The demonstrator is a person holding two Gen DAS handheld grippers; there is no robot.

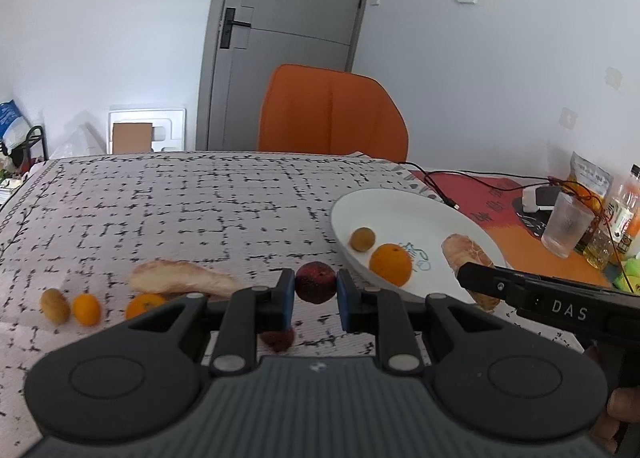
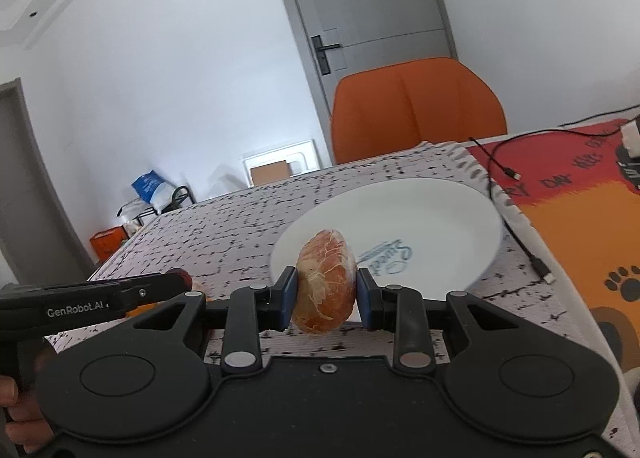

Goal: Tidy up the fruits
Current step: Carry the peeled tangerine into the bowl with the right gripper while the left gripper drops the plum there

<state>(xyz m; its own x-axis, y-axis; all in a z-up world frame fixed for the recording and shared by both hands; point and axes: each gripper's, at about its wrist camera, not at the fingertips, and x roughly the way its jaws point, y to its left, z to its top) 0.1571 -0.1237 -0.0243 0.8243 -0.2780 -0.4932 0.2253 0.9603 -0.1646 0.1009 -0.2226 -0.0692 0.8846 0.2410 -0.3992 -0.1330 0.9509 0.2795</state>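
Pinching a small dark-red fruit [image 1: 315,282] at its widest girth, the left hand-held gripper [image 1: 315,290] hangs just beside the white plate [image 1: 404,210]. Right hand-held gripper [image 2: 326,292] clamps a peeled citrus segment [image 2: 326,282] over the plate's near rim; it looks soft, light, easily crushed.

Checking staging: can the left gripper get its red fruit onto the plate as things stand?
Probably yes: the left gripper, jaws shut on the red fruit, sits beside the white plate's near rim, with bare plate between the small brown fruit and the orange.
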